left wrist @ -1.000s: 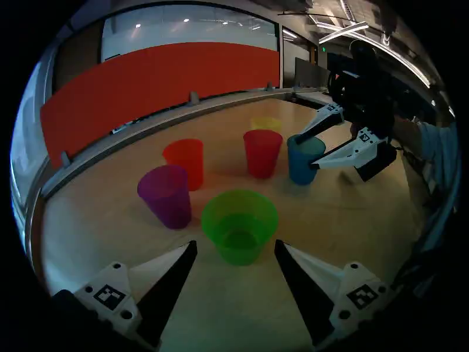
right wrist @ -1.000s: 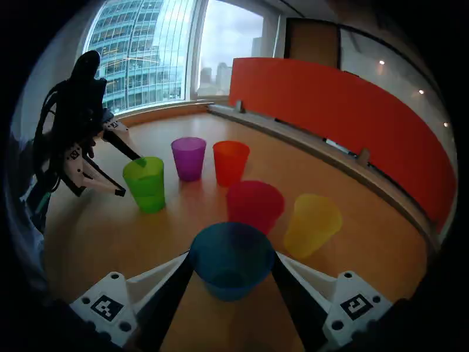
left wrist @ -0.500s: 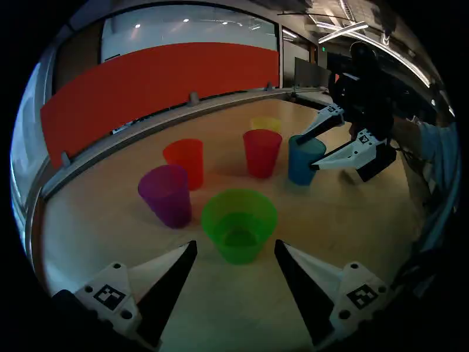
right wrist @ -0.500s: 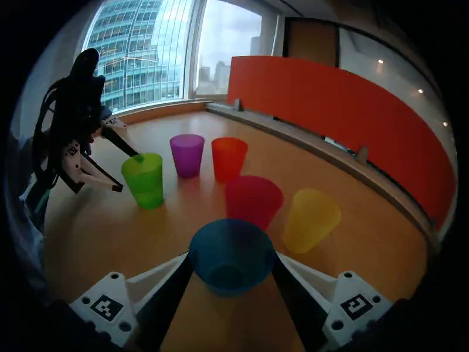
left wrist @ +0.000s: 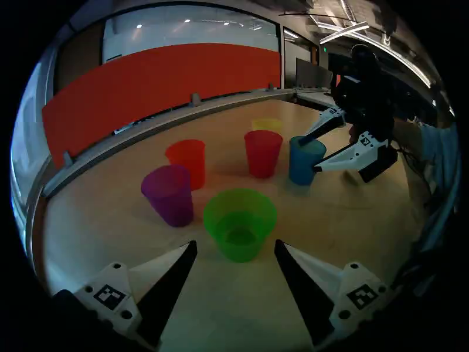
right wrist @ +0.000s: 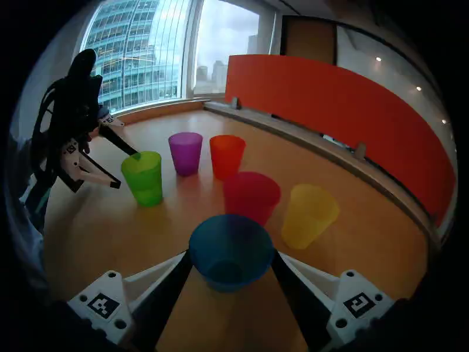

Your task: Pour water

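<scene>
The blue cup (right wrist: 230,261) is standing straight, mouth up, with the right gripper (right wrist: 231,253) squeezing both its sides. The red cup (right wrist: 251,196) is sitting just behind. The left gripper (left wrist: 234,246) is sitting wide apart around the upright green cup (left wrist: 239,226), not touching. Bare table (left wrist: 357,229) is lying open beside them.

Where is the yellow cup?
In the right gripper view, the yellow cup stands at the right, just beside the red cup and a little beyond the blue cup.
</scene>
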### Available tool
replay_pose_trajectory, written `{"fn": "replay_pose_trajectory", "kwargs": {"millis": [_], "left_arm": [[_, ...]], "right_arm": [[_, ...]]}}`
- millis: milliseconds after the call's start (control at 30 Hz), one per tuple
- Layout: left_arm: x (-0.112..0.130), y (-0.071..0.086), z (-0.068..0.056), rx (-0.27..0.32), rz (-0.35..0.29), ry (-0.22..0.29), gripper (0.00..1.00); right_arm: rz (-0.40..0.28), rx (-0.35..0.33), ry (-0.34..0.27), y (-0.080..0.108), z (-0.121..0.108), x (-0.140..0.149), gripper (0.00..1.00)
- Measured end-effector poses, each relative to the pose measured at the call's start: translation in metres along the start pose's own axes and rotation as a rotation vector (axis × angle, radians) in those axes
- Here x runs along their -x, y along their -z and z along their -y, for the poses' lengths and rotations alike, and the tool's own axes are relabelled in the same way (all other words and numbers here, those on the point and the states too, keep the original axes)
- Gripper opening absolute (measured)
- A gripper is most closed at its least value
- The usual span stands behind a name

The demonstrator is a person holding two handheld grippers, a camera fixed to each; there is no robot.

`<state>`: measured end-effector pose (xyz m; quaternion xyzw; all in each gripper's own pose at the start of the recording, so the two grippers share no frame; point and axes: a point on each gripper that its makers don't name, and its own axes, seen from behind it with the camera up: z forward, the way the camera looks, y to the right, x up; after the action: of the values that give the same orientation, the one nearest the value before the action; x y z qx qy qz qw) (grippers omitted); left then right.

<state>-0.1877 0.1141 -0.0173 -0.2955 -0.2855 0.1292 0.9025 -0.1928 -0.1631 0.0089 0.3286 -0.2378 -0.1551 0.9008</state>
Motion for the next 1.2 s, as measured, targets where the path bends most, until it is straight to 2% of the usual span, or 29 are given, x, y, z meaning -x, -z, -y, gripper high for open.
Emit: {"fn": "replay_pose_trajectory", "kwargs": {"millis": [267,667,967,1200], "left_arm": [[0.002,0.010,0.005,-0.025,-0.007,0.010,0.99],[0.003,0.035,0.014,-0.088,-0.044,0.051,0.99],[-0.006,0.059,0.027,-0.176,-0.124,0.097,0.99],[-0.020,0.081,0.040,-0.271,-0.222,0.122,0.99]], "right_arm": [[-0.012,0.001,-0.019,0.013,0.003,0.004,1.00],[-0.051,0.066,-0.051,0.051,-0.005,0.012,1.00],[-0.123,0.140,-0.102,0.082,-0.012,0.005,1.00],[-0.201,0.228,-0.146,0.104,-0.022,-0.006,1.00]]}}
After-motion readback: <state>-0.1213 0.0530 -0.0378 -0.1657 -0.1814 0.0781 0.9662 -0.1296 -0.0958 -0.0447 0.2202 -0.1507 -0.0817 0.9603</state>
